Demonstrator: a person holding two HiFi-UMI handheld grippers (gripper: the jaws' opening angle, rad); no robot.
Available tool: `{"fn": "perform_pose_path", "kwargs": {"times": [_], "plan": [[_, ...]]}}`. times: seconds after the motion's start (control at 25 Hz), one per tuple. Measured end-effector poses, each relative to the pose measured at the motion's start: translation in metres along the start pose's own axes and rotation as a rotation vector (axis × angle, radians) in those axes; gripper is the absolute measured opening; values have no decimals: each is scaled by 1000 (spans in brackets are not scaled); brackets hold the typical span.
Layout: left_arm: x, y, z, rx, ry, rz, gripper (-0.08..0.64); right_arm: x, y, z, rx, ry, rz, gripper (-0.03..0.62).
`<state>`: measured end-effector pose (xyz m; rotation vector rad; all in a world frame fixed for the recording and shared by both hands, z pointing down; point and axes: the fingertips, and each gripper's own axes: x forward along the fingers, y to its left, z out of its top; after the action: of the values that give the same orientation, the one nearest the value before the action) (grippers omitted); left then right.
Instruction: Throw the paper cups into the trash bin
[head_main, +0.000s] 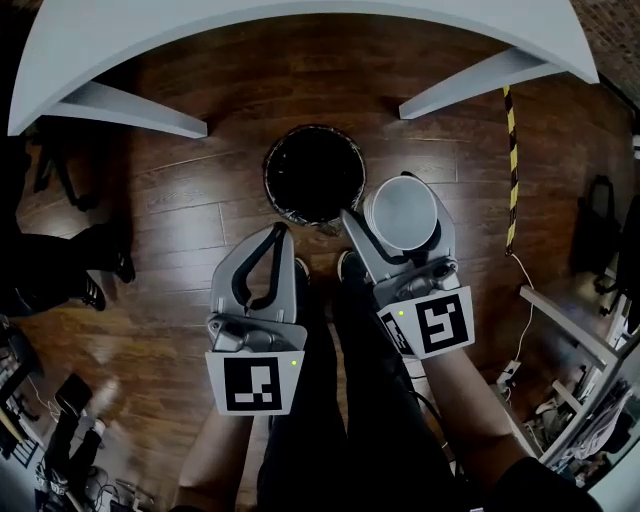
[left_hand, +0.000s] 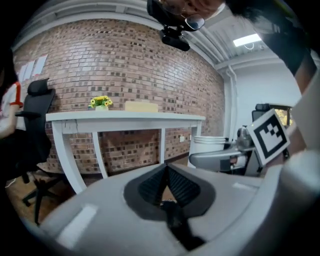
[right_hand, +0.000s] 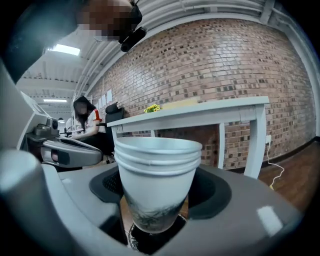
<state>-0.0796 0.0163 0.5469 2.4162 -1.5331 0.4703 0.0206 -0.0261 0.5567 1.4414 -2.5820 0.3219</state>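
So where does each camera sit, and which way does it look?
Head view: on the person's head, steeply down at trash bin, left tongs, right tongs, legs.
Left gripper view: on left tongs, toward white table, brick wall; shut jaws show.
Right gripper view: on right tongs, jaws clamping stacked paper cups.
All three show table and cups.

The paper cups (right_hand: 157, 170) look matt, the wood floor (head_main: 200, 195) glossy, the brick wall (right_hand: 225, 60) rough.

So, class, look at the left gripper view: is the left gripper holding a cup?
No, the left gripper is shut, with nothing between its jaws.
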Motion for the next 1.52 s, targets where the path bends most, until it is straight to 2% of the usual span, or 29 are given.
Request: {"fn": "perform_pose_path", "kwargs": {"times": [0.2, 0.52, 0.68, 0.96, 1.28, 1.52], "plan": [[24, -7, -46, 51, 72, -47, 5, 21, 5, -49, 14, 49, 43, 344], [50, -2, -85, 19, 114, -33, 5, 51, 6, -106, 33, 121, 63, 344], [58, 3, -91, 3, 119, -24, 5, 59, 10, -127, 47, 202, 64, 344], [65, 6, -94, 10, 119, -36, 5, 65, 3, -148, 49, 256, 36, 344], [67, 6, -110, -17, 144, -39, 5, 70, 12, -165, 49, 308, 44, 345], [71, 3, -133, -30, 193, -35, 5, 74, 10, -184, 67, 360, 36, 347]]}}
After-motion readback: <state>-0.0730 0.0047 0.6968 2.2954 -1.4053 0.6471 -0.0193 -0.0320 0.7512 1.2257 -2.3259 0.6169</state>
